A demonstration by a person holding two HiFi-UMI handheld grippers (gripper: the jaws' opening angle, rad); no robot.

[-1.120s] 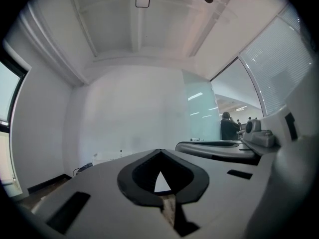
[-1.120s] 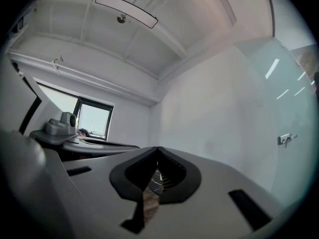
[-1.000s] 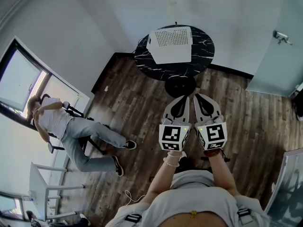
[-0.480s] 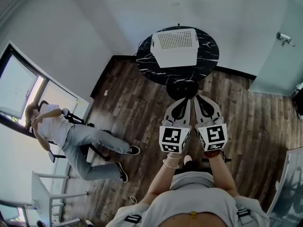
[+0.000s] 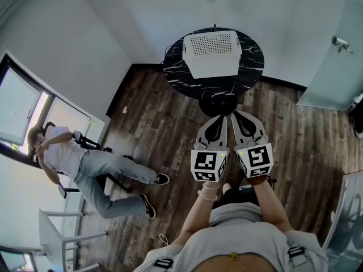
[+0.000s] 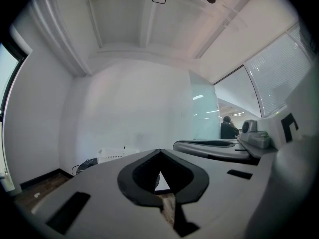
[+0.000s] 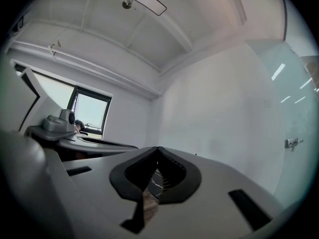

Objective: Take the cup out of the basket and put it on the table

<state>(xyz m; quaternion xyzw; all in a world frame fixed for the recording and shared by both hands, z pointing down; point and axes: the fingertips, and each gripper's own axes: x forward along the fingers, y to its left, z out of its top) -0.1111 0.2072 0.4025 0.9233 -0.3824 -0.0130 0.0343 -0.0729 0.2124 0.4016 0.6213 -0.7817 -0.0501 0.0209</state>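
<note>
So: nothing is in hand yet. The wood floor [image 5: 164,135] lies below both grippers. A round black table [image 5: 173,67] stands ahead, beyond the tips, and a white basket [image 5: 214,52] takes up most of its top. The left gripper [image 5: 224,118] and right gripper [image 5: 235,114] sit side by side, almost touching, and both have their jaws closed on nothing. The cup isn't visible in any view; presumably it's inside the basket, behind its walls.

Risks as I judge them:
- Reaching in with closed jaws knocks the cup over.
- A blind grab over the wall catches the rim badly and it slips.
- The light basket drags toward the table edge.
- There's little bare tabletop on the grippers' side, so the cup may land near the edge.
</note>
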